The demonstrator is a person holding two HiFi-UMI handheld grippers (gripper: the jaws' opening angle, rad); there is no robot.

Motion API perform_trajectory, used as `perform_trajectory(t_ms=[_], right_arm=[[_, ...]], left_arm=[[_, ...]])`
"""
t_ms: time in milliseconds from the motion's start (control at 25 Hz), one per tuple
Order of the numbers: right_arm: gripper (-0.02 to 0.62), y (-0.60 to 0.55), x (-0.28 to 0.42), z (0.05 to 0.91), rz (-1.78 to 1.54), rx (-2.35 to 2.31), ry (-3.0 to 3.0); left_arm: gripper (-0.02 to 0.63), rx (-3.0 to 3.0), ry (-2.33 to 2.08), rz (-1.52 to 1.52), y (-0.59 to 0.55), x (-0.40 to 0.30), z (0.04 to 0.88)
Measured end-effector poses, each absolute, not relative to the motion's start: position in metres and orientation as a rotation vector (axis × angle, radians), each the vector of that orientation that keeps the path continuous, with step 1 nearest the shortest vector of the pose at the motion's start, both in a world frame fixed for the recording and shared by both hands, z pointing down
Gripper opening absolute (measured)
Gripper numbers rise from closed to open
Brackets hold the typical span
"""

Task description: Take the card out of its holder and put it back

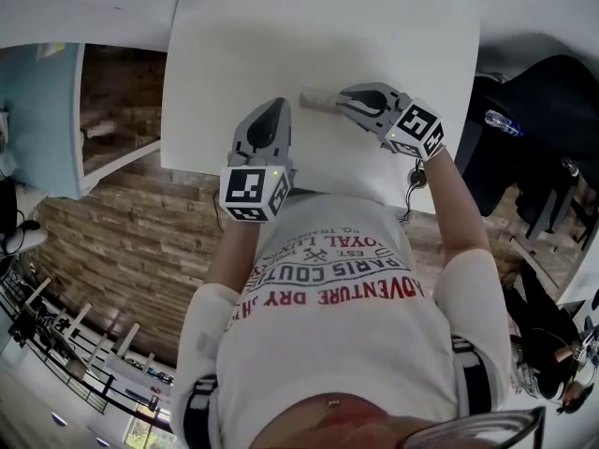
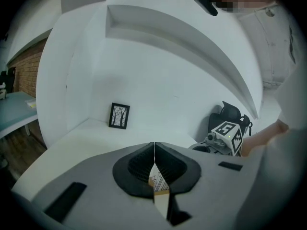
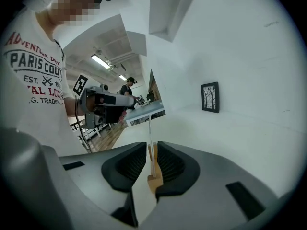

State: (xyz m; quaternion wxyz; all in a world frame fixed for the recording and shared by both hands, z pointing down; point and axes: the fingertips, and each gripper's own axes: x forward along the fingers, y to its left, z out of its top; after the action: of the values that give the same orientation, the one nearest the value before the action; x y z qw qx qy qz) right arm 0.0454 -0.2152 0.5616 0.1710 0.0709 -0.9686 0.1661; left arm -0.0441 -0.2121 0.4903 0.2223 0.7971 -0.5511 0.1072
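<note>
On the white table [image 1: 281,36] a small wooden card holder [image 1: 318,99] sits in the tips of my right gripper [image 1: 343,99]. In the right gripper view the holder [image 3: 154,181] fills the gap between the jaws of the right gripper [image 3: 151,150], and the pads press on its sides. A thin white sheet [image 3: 148,133] stands edge-on in its slot. My left gripper [image 1: 272,108] hovers to the left of the holder, apart from it. Its jaws meet at the tips in the left gripper view, where the left gripper [image 2: 154,150] is shut on a printed card [image 2: 159,182].
A small black-framed picture [image 2: 119,115] leans on the white wall at the back of the table, also in the right gripper view [image 3: 210,97]. The table's near edge runs by my body, over wooden floor [image 1: 140,241]. A dark chair [image 1: 547,110] stands at the right.
</note>
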Motion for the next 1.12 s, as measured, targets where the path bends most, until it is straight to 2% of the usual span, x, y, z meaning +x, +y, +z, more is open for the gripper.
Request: perform_trajectory(t_ms=[120,360,800,1120], right_arm=[[0.058,-0.212,0.043,0.564,0.453,0.171,-2.748],[0.038,-0.215,0.044,0.564,0.421,0.16,-2.768],[0.035,-0.213,0.039,0.557,0.283,-0.005,-2.758],[0.035,-0.219,0.04,0.545,0.263,0.052,-2.774]], left_arm=[[0.026,2.189,-1.526,0.301,-0.212,-0.045,0.494],[0.026,2.167,-1.536,0.32,-0.207,-0.047,0.499],[0.026,2.141,-1.531,0.341,-0.194,-0.051,0.508],[0.026,2.152,-1.55,0.318,-0.197,-0.061,0.502]])
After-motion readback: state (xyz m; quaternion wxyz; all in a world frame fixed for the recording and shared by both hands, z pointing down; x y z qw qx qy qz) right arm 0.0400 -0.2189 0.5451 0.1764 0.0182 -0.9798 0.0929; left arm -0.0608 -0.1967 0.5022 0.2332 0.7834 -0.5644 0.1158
